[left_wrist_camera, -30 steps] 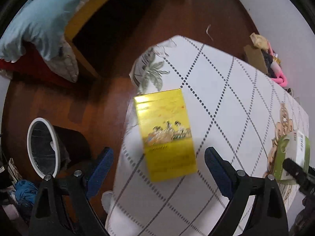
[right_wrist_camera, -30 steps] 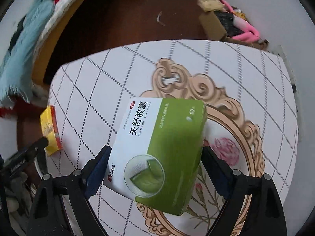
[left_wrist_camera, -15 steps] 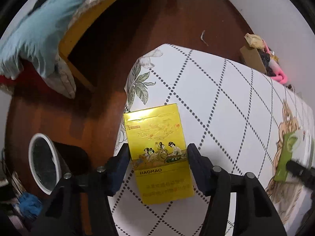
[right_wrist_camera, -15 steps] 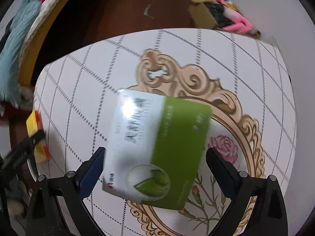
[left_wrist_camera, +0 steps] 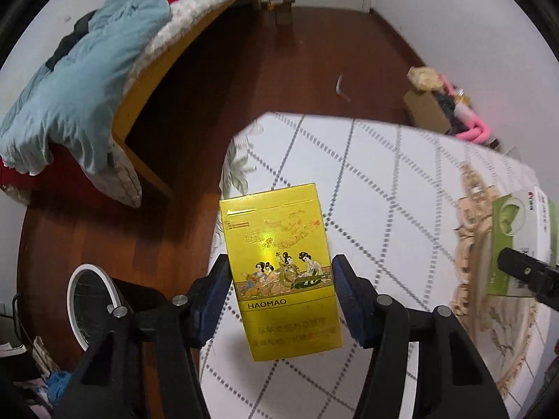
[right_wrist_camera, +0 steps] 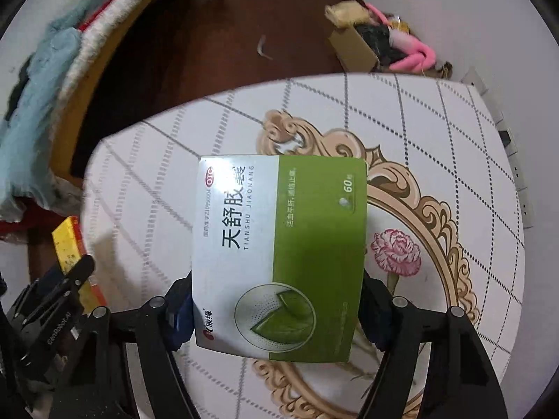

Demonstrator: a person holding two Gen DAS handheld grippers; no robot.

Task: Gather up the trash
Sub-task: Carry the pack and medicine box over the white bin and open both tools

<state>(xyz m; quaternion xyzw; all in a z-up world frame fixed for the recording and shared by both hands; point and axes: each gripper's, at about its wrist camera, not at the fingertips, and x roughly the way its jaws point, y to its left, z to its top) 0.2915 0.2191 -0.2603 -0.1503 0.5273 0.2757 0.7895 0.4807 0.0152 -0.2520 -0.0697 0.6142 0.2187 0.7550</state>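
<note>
Above the table (left_wrist_camera: 401,188), left hand-held gripper (left_wrist_camera: 281,302) clamped on yellow box (left_wrist_camera: 279,269), right hand-held gripper (right_wrist_camera: 276,317) gripping green box (right_wrist_camera: 279,255), probably for carrying to bin (left_wrist_camera: 89,305).

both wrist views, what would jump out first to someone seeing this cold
In the left wrist view, a bright yellow HAOMAO pack sits clamped in the left gripper, above the patterned table edge. In the right wrist view, a green and white medicine box fills the centre, clamped in the right gripper.
</note>
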